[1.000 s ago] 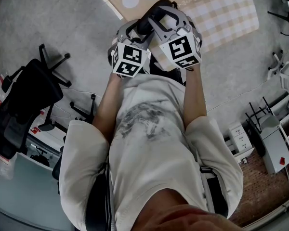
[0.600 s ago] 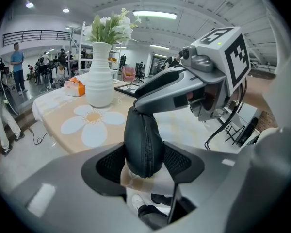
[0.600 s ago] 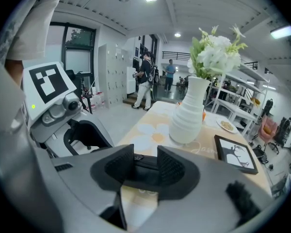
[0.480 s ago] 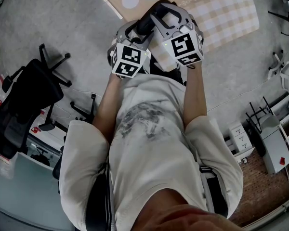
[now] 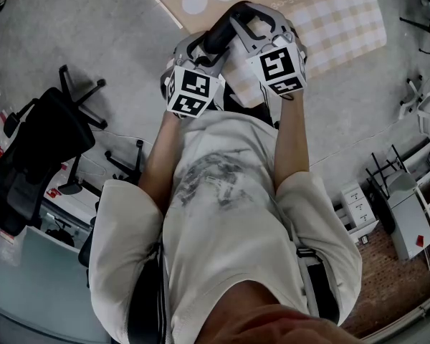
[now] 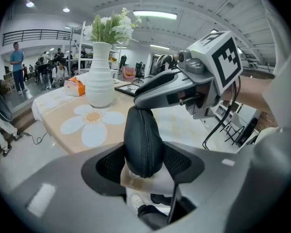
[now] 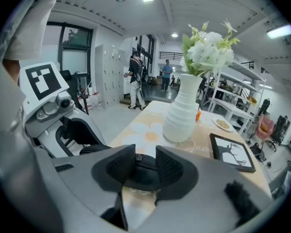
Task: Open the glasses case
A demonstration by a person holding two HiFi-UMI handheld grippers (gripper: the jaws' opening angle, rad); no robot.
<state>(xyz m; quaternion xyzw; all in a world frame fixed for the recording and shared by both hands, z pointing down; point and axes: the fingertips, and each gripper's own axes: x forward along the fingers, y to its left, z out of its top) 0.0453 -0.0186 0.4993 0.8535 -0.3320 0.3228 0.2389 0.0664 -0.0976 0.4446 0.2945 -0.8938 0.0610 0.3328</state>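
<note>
While the left gripper (image 6: 144, 163) clamps the black glasses case (image 6: 143, 137) upright in mid-air to steady it, the right gripper (image 7: 145, 166) lines up. Its jaws have just been closing and straddle the zipper pull (image 7: 137, 158), seemingly not yet pinching.

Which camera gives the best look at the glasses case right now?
The left gripper view: the glasses case stands upright at centre frame, clamped in the left gripper, zip seam plain. The right gripper view shows only its dark end; the head view shows just a dark sliver.
</note>
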